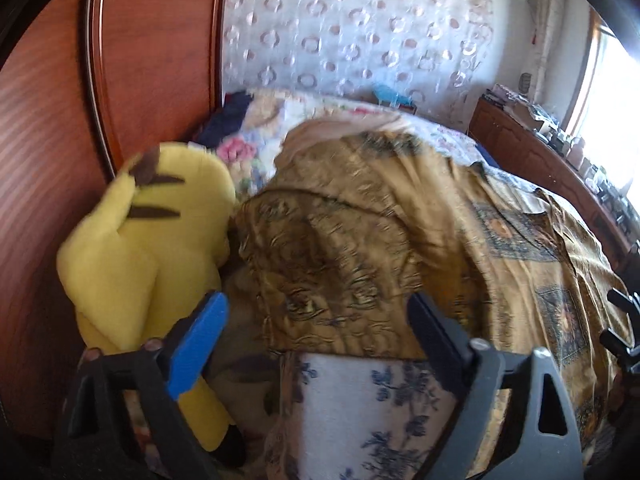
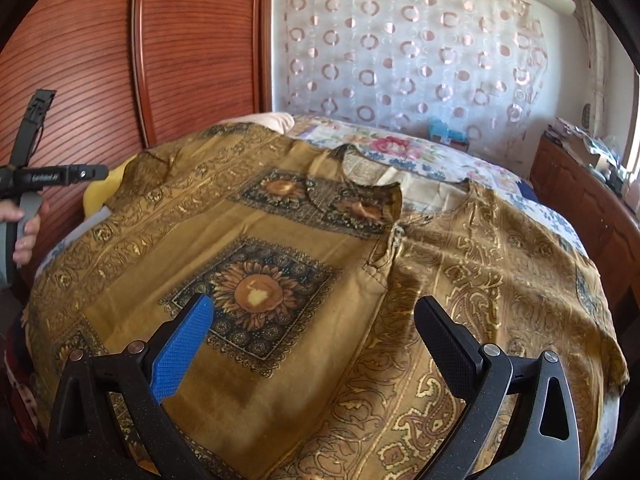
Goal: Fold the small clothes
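Observation:
A mustard-gold top (image 2: 320, 256) with sunflower squares lies spread face-up on the bed, its neckline (image 2: 404, 184) towards the far side. My right gripper (image 2: 314, 308) hovers open above its lower middle, with nothing between the pads. In the left wrist view the same gold top (image 1: 360, 232) bunches at its left edge, and beside that edge my left gripper (image 1: 316, 312) stands open with nothing pinched. A hand (image 2: 24, 224) holding the left gripper's handle shows at the far left of the right wrist view.
A yellow plush toy (image 1: 152, 240) leans against the red-brown wooden wardrobe (image 1: 52, 128) left of the bed. A floral bedsheet (image 2: 404, 152) lies under the top. A wooden cabinet (image 2: 580, 204) with clutter runs along the right. A patterned curtain (image 2: 400, 52) hangs behind.

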A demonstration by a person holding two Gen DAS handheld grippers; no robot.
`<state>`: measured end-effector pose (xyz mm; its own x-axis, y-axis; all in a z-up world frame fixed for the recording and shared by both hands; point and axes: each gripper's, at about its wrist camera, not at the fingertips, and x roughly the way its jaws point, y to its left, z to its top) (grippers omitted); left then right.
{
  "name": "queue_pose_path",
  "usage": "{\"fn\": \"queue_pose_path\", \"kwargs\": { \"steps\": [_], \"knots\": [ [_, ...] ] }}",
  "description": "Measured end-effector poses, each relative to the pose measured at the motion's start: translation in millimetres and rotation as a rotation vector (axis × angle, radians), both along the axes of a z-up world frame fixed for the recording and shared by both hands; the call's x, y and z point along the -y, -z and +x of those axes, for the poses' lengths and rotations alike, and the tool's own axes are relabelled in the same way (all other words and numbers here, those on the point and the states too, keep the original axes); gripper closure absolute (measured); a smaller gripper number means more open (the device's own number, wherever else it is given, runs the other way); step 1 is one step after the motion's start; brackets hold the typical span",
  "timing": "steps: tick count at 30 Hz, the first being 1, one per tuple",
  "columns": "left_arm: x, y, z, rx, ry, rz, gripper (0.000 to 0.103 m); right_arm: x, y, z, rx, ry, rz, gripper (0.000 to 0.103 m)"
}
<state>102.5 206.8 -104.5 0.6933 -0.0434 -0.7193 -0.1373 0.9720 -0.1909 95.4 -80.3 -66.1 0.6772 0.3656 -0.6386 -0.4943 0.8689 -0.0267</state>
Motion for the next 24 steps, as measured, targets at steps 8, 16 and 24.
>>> {"fn": "queue_pose_path", "kwargs": {
  "steps": [8,16,24],
  "knots": [
    [-10,27,15,-0.101,0.026,-0.105,0.023,3,1,2,-0.018,0.004,0.018,0.001],
    [-16,27,15,-0.080,0.053,-0.161,0.063,3,1,1,-0.010,0.012,0.023,0.001],
    [12,-4,9,-0.030,0.074,0.098,0.099,6,0,-1,-0.012,0.016,0.034,0.001]
  ]
}}
